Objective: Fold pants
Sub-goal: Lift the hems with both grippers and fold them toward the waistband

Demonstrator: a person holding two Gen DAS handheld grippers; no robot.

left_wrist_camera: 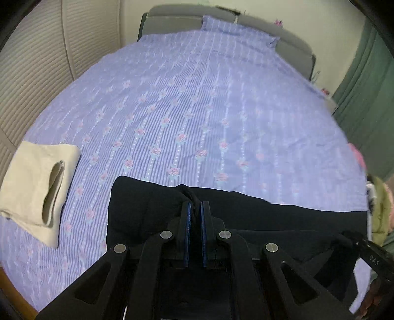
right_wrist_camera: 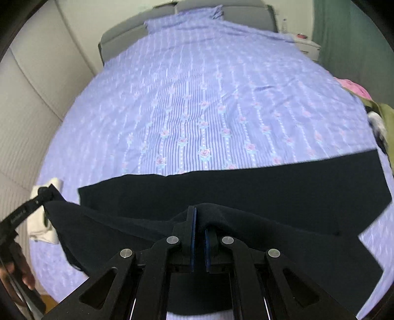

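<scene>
Black pants [right_wrist_camera: 246,194], spread across the near edge of the bed [left_wrist_camera: 197,110]: left hand-held gripper [left_wrist_camera: 194,209] and right hand-held gripper [right_wrist_camera: 199,219] each pinched tight on a raised fabric fold; risk of uneven lift skewing the crease.

- Bed [left_wrist_camera: 209,103], covered edge to edge by a lilac striped sheet [right_wrist_camera: 197,103] with rows of pink roses.
- Grey headboard [left_wrist_camera: 172,18] at the far end.
- Matching pillow [left_wrist_camera: 236,32] flat at the head.
- Black pants [right_wrist_camera: 246,189] spread across the near end, one layer flat on the sheet, a second layer raised above it.
- Folded cream cloth [left_wrist_camera: 37,182] near the left edge, just beside the pants, apart from them.
- Pink and olive clothes [right_wrist_camera: 384,115] at the right edge.
</scene>
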